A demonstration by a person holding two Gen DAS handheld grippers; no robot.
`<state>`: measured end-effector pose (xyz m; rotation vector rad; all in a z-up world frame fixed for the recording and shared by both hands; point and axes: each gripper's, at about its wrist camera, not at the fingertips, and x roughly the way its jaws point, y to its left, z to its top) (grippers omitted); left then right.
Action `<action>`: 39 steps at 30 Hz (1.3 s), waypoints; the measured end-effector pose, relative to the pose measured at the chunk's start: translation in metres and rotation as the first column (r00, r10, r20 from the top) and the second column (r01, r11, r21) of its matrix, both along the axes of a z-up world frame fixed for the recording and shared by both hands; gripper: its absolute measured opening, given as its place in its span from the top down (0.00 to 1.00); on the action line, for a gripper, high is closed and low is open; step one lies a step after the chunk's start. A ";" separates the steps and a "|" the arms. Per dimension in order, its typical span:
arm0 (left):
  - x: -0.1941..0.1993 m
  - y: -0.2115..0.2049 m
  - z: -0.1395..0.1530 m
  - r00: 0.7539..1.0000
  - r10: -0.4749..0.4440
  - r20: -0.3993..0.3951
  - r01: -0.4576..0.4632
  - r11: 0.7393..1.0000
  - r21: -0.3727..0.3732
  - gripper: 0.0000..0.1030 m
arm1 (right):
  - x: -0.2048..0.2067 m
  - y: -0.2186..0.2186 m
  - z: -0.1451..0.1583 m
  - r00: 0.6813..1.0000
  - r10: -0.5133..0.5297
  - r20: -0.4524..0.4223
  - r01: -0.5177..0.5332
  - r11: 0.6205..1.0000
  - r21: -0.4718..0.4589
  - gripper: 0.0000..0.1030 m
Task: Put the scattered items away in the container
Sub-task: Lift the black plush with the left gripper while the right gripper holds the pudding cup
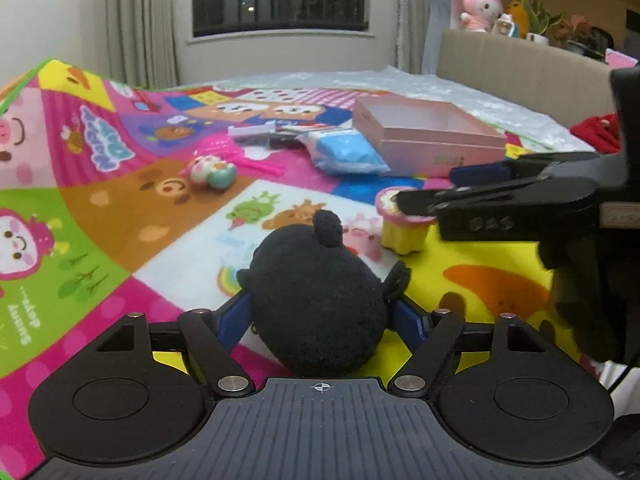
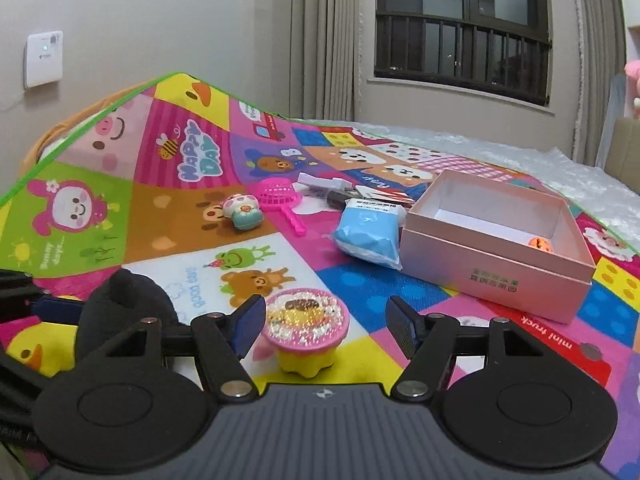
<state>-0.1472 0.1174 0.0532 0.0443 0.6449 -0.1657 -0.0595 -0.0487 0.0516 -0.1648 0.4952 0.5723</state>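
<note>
A black plush toy (image 1: 320,304) sits between the fingers of my left gripper (image 1: 320,316), which press its sides; it also shows at the left of the right wrist view (image 2: 120,304). My right gripper (image 2: 324,326) is open around a yellow toy cup with a pink rim (image 2: 306,332), also visible in the left wrist view (image 1: 404,220). The open pink box (image 2: 496,248) stands ahead to the right with a small orange item (image 2: 540,244) inside; the left wrist view shows the box too (image 1: 428,132).
On the colourful play mat (image 2: 360,280) lie a blue packet (image 2: 368,232), a pink toy strainer (image 2: 280,196), a small pastel figure (image 2: 244,212) and white and dark small items (image 2: 328,188). A bed headboard (image 1: 520,64) and plush toys (image 1: 476,4) are behind.
</note>
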 end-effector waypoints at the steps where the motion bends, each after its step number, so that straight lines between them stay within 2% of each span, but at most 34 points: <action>1: -0.001 -0.001 0.000 1.000 -0.011 0.004 0.011 1.000 -0.007 0.18 | 0.001 0.002 -0.001 1.000 0.002 -0.004 -0.002 1.000 -0.004 0.35; 8: -0.009 -0.017 0.005 0.992 -0.113 0.058 0.115 0.992 -0.042 0.08 | 0.006 0.000 -0.003 1.000 -0.024 -0.014 0.024 1.000 -0.011 0.35; 13: -0.012 -0.021 0.011 0.981 -0.176 0.081 0.185 0.976 -0.119 0.06 | 0.009 -0.006 -0.001 0.999 -0.043 -0.011 0.043 0.999 -0.015 0.35; 21: -0.015 -0.027 0.012 0.977 -0.199 0.081 0.209 0.969 -0.134 0.05 | 0.021 0.005 -0.006 0.995 0.045 -0.085 -0.042 0.998 0.037 0.35; 22: -0.014 -0.028 0.012 0.976 -0.201 0.083 0.211 0.968 -0.137 0.05 | 0.023 0.006 -0.007 0.994 0.051 -0.093 -0.047 0.998 0.042 0.39; 23: -0.013 -0.029 0.012 0.976 -0.202 0.084 0.212 0.967 -0.139 0.04 | 0.025 0.007 -0.007 0.993 0.059 -0.100 -0.054 0.997 0.049 0.51; 26: -0.005 -0.035 0.010 0.974 -0.205 0.092 0.216 0.967 -0.136 0.03 | 0.024 0.003 -0.004 0.993 0.069 -0.096 -0.065 0.997 0.049 0.65; 29: 0.005 -0.044 0.010 0.969 -0.224 0.104 0.237 0.962 -0.132 0.03 | 0.022 -0.013 -0.003 0.997 0.028 -0.077 -0.026 0.999 0.026 0.65; 33: 0.017 -0.061 0.012 0.953 -0.283 0.110 0.297 0.944 -0.143 0.03 | 0.022 -0.044 0.002 0.996 -0.032 -0.089 0.035 0.999 0.033 0.65; 36: 0.020 -0.073 0.010 0.941 -0.322 0.108 0.334 0.934 -0.127 0.03 | 0.018 -0.058 0.012 0.996 0.011 -0.084 -0.006 0.998 0.057 0.65; 39: 0.016 -0.078 0.009 0.932 -0.346 0.109 0.356 0.929 -0.104 0.02 | 0.016 -0.060 0.020 0.987 0.112 -0.113 -0.100 0.989 0.111 0.63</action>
